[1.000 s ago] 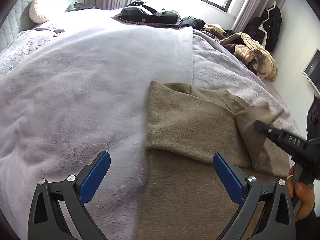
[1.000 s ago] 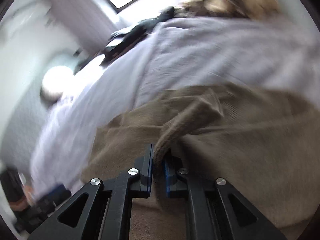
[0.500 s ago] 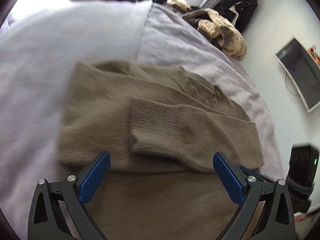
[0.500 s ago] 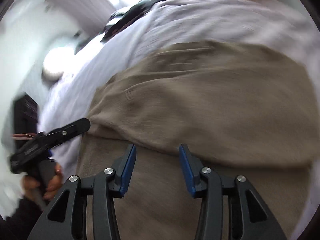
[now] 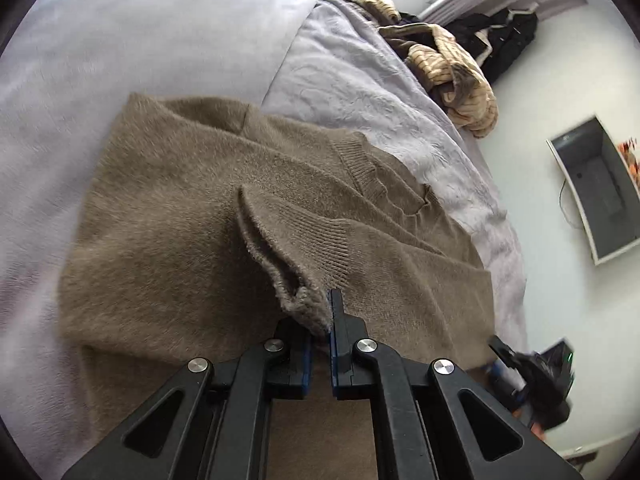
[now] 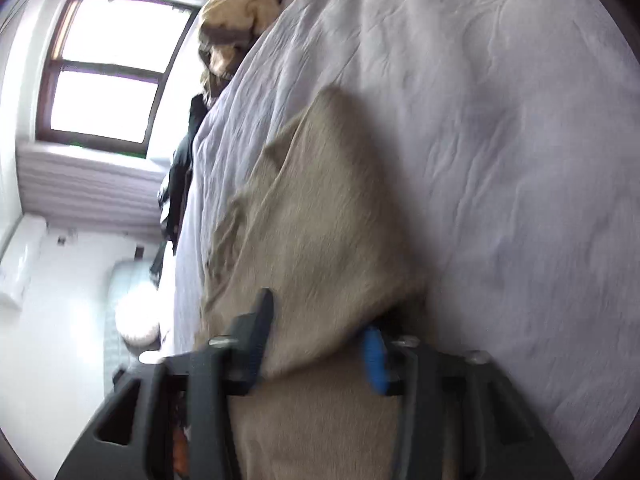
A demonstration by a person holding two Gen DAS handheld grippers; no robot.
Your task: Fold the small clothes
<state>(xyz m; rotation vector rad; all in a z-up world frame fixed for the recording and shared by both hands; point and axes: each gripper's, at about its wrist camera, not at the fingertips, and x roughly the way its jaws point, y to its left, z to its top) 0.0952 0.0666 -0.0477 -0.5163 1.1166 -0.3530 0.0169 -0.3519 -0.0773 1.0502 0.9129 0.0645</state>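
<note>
- While the brown sweater [image 5: 168, 240] lies on the bed [image 5: 100, 60], our left gripper [image 5: 320, 332] is clamped on its ribbed cuff [image 5: 296, 276].
- Our right gripper [image 6: 316, 344] looks parted around a sweater fold, though blur hides contact; its jaws are closing.
</note>
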